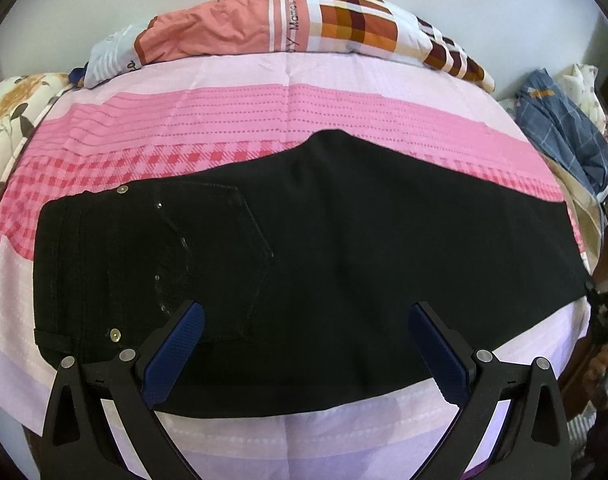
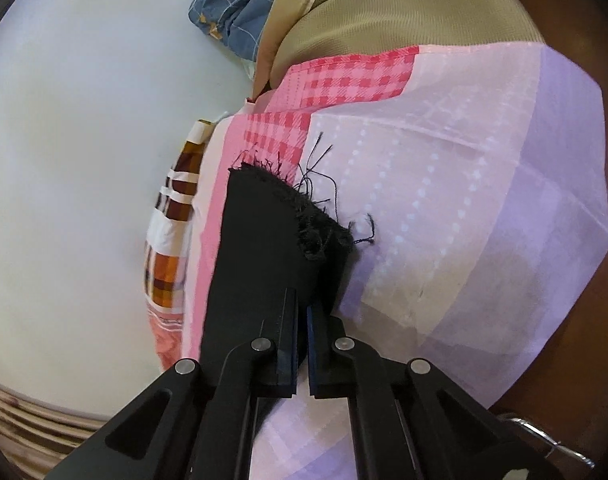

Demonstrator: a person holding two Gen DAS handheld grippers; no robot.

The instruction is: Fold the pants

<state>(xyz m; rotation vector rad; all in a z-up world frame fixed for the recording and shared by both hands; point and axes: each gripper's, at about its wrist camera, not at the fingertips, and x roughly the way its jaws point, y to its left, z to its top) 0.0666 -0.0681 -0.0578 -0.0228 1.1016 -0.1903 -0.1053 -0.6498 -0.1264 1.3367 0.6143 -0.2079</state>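
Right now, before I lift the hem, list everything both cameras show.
Pants: one, black, flat across the bed, waist at left, frayed hem at the far end.
Bedsheet: one, pink and lilac, checked bands, under the pants.
Quilt: one, salmon, white and brown plaid, at the bed's far edge.
Floral cloth: one, cream, far left.
Blue checked cloth: one, piled at right.
Mattress corner: one, beige, bare beyond the sheet.
Left tongs: open, over the pants' near edge.
Right tongs: shut on the pants near the hem.
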